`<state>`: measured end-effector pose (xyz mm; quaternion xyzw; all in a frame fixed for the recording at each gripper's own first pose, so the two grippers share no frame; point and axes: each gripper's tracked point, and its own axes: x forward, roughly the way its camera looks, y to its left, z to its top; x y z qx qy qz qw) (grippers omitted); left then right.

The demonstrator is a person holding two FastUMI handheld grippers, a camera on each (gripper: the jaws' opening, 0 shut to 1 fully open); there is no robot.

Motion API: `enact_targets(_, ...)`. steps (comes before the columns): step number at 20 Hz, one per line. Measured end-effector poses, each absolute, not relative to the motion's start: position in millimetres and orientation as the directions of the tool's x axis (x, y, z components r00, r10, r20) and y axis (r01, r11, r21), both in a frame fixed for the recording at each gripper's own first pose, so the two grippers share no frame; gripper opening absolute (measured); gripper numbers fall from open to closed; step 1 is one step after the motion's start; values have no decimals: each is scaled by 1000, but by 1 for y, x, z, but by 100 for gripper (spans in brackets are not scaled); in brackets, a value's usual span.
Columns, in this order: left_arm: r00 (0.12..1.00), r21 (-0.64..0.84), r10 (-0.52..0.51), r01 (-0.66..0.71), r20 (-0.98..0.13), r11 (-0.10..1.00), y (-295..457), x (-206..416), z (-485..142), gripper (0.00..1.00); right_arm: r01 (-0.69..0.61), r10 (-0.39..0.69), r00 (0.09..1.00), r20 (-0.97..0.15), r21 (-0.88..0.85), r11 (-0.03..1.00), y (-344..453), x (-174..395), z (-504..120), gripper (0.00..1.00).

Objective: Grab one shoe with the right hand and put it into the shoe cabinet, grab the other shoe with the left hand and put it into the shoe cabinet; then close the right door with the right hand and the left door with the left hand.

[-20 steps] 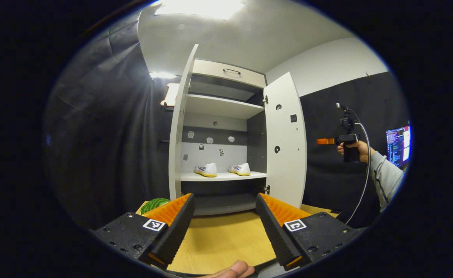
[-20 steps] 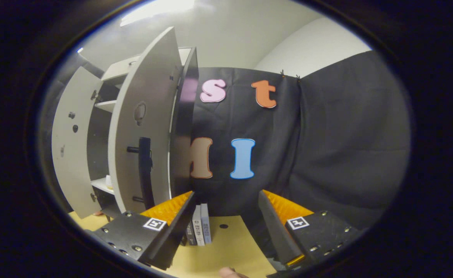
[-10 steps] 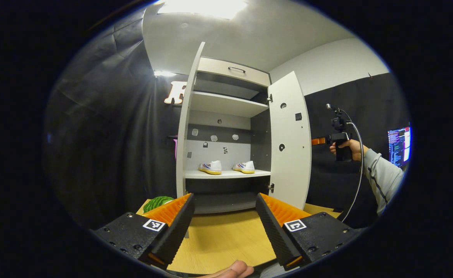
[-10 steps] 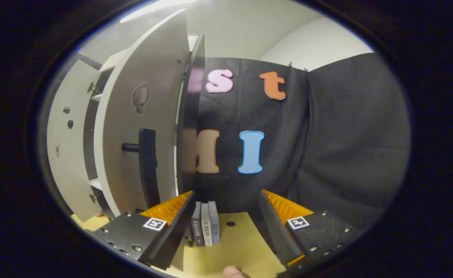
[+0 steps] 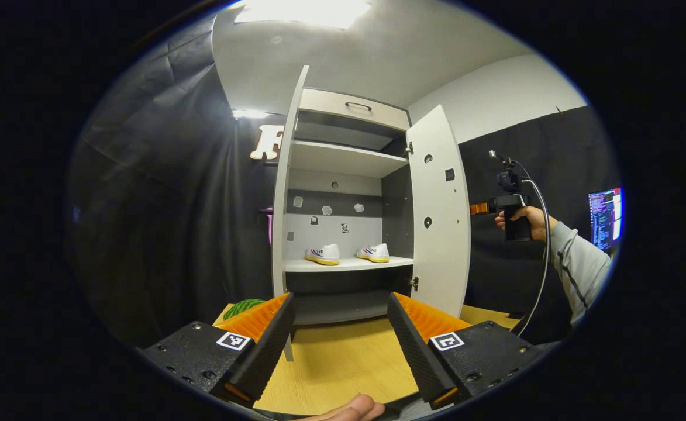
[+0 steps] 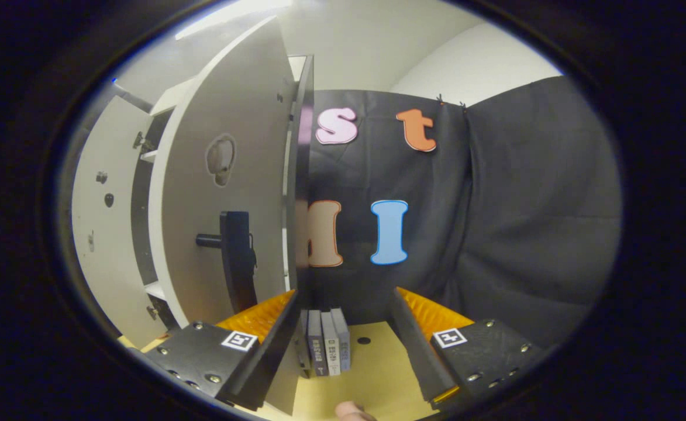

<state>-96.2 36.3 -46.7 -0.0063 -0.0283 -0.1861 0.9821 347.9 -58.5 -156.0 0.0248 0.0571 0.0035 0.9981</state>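
**Both shoes shelved, right door about to be pushed**

Both of my tongs are spread wide and hold nothing. In the left gripper view my left gripper (image 5: 340, 345) hangs above the table (image 5: 337, 362), facing the shoe cabinet (image 5: 348, 111) head on. The left shoe (image 5: 323, 255) and the right shoe (image 5: 372, 252) sit side by side on the middle shelf (image 5: 348, 265), apart from each other, toes toward the far wall. So my judgement is that the closing is what remains.

In the right gripper view my right gripper (image 6: 345, 345) sits just beside the outer face of the right door (image 6: 231, 193), near its handle (image 6: 238, 266); I cannot tell whether a finger touches the panel. From the left gripper view, the right gripper (image 5: 486, 207) is behind that door (image 5: 439, 210), held in a hand (image 5: 524, 219).

What could go wrong: the door is a smooth, flat, hard white panel, so a finger pushing at a slant may slide along it. The dark bar handle stands off on a short post and could snag a finger. A hard swing may bounce the door back off the frame. The row of books (image 6: 325, 348) stands close below my right fingers and could be knocked over. The left door (image 5: 284, 187) stands edge-on to me, thin and rigid.
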Motion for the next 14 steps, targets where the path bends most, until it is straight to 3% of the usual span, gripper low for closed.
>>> enact_targets(4, 933, -12, -357, 358, 44, 934, 38, -92, -50, 96, -46, 52, 993, -104, 61, 997, -28, 346, -154, 92)
enact_targets(5, 935, -13, -353, 354, 38, 935, 39, -91, -52, 96, -52, 60, 993, -105, 75, 996, -20, 345, -154, 96)
enact_targets(6, 936, -14, -351, 352, 35, 936, 41, -91, -53, 96, -62, 70, 992, -102, 85, 995, -12, 344, -155, 92)
enact_targets(14, 957, -12, -290, 290, 20, 957, 64, -77, -56, 96, -104, 117, 991, -70, 170, 980, 61, 351, -158, 92)
